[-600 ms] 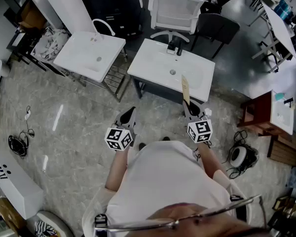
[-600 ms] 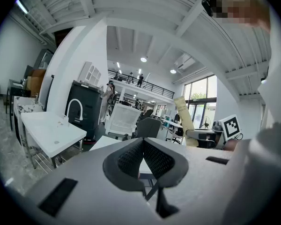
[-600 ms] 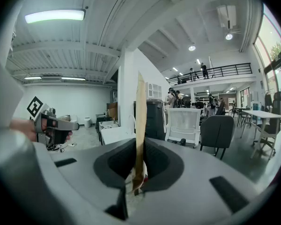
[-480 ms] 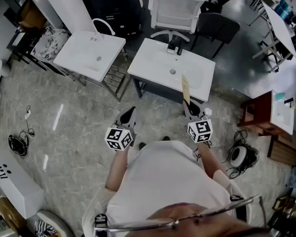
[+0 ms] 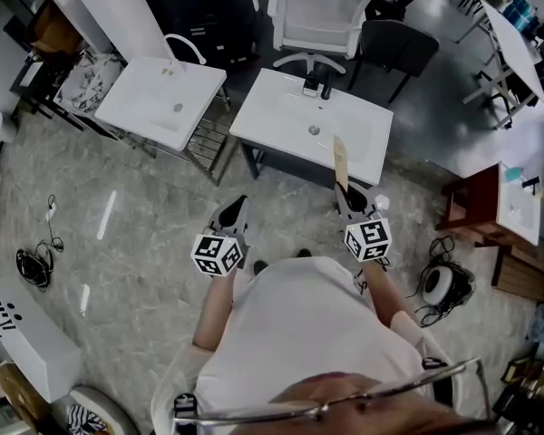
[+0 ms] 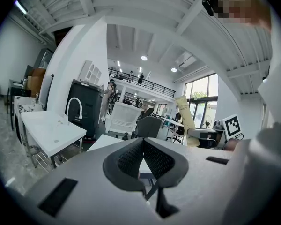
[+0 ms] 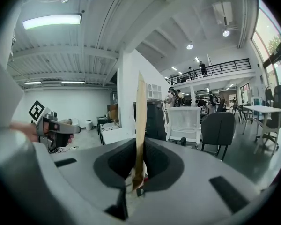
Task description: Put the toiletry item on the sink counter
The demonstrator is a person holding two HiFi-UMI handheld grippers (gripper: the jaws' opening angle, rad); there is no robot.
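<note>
The right gripper (image 7: 139, 165) has its two dark ribbed jaws closed narrowly on the lower end of a flat tan toiletry tube (image 7: 140, 121), which stands upright out of the jaws and rises well above them. In the head view the same right gripper (image 5: 349, 199) points away from the person, and the tan toiletry tube (image 5: 341, 163) reaches up from it so that its top end lies across the front edge of the white rectangular sink counter (image 5: 276, 116), toward that counter's front right corner. The tube is in the air and not resting on the counter. The left gripper (image 6: 143, 154) has its jaws brought together at the tips with nothing between them. In the head view the left gripper (image 5: 233, 217) sits level with the right one, well apart from it, over the grey marbled floor (image 5: 136, 234) short of the counter's front left corner. The counter has a round drain (image 5: 314, 130) in the middle of its basin and a dark faucet (image 5: 319, 84) at its back edge. To the left of it, apart from it, stands a second white sink unit (image 5: 150, 116) with a white curved faucet (image 5: 183, 45) at its back edge. Behind the counter are a white mesh-backed office chair (image 5: 319, 16) and a black chair (image 5: 394, 48).
</note>
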